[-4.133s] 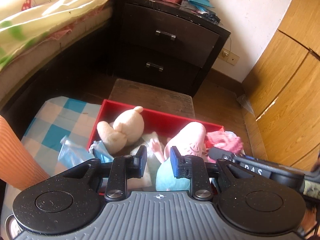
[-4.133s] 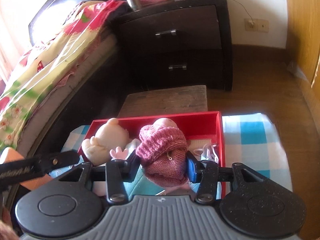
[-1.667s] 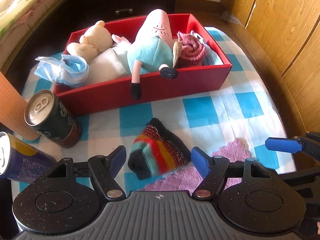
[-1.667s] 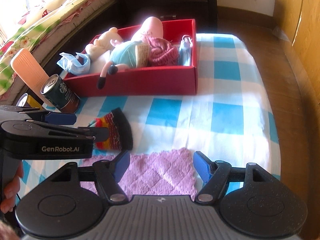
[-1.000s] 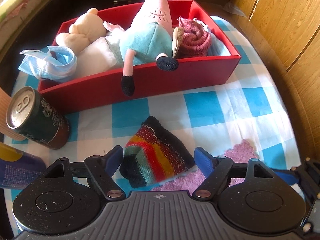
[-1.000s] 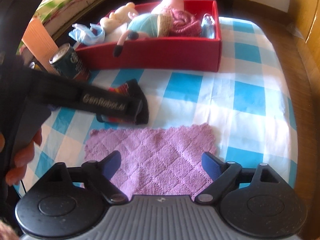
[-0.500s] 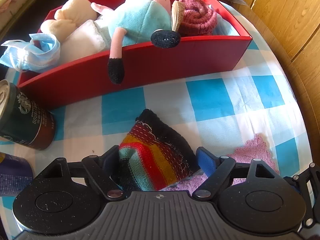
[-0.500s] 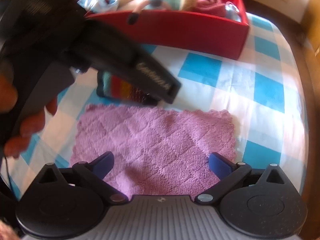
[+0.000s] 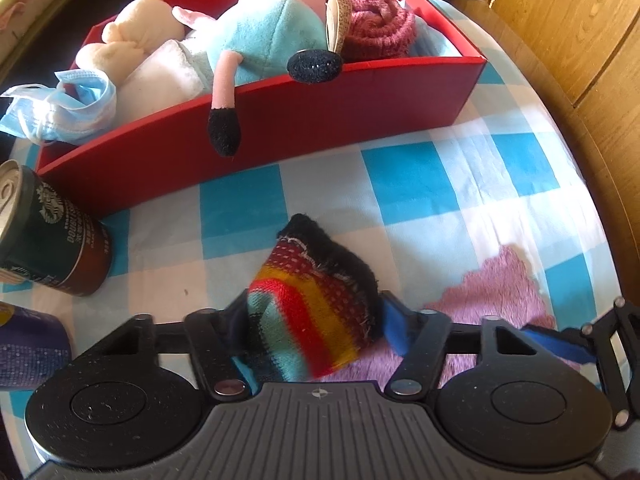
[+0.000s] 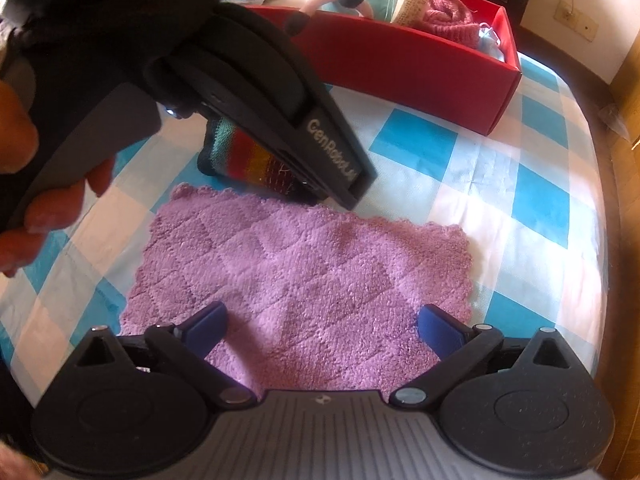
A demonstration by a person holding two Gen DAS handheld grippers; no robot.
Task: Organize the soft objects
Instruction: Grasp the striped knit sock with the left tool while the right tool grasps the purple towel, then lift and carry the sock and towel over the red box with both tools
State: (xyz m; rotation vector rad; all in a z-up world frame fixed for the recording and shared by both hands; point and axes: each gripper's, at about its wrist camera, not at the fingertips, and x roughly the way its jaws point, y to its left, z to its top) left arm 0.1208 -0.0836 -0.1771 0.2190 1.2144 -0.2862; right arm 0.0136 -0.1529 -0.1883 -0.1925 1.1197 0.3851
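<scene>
Pick-up step: left tongs (image 9: 310,322) closing around striped knit piece (image 9: 312,304) on table (image 9: 420,168); right tongs (image 10: 322,324) spread, empty, over purple cloth (image 10: 304,272). Next: lift toward red box (image 9: 280,120) at 12 o'clock.

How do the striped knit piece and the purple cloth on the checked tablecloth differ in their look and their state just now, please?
The striped knit piece is bunched and banded in many colours; the purple cloth lies spread flat in one colour. The left gripper is closing on the knit piece, whereas the right gripper stands wide over the cloth, which lies ungripped. Part of the knit piece overlaps the cloth's edge. Both are soft and outside the red box.
</scene>
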